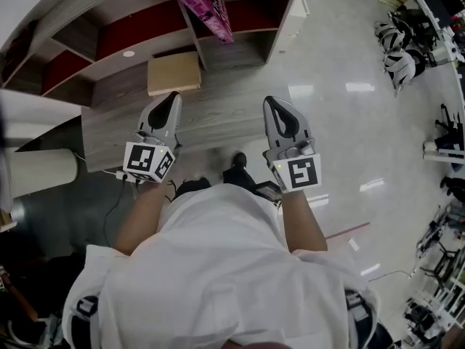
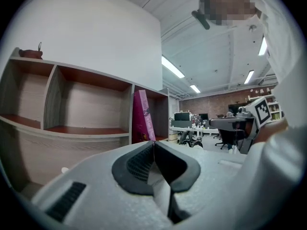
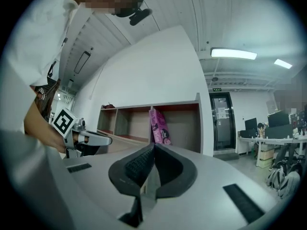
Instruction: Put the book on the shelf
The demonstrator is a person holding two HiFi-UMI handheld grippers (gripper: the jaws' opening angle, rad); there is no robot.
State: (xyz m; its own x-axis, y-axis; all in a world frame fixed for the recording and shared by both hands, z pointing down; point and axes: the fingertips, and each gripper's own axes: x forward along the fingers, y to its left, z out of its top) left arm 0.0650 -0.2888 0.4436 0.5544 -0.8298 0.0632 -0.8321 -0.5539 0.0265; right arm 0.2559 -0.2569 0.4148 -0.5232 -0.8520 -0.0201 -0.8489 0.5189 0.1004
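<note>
I am holding my left tool (image 1: 173, 95) and right tool (image 1: 271, 101) fully closed and empty, before the shelf (image 1: 240, 46). The pink book (image 1: 205, 6) is leaning inside the shelf against a divider. I am judging it light, stiff and glossy, so pinching across its covers midway suits.

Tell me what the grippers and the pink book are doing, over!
Left gripper shut, empty. Right gripper shut, empty. Pink book leans in the shelf, not held. Tan box lies apart from it.
</note>
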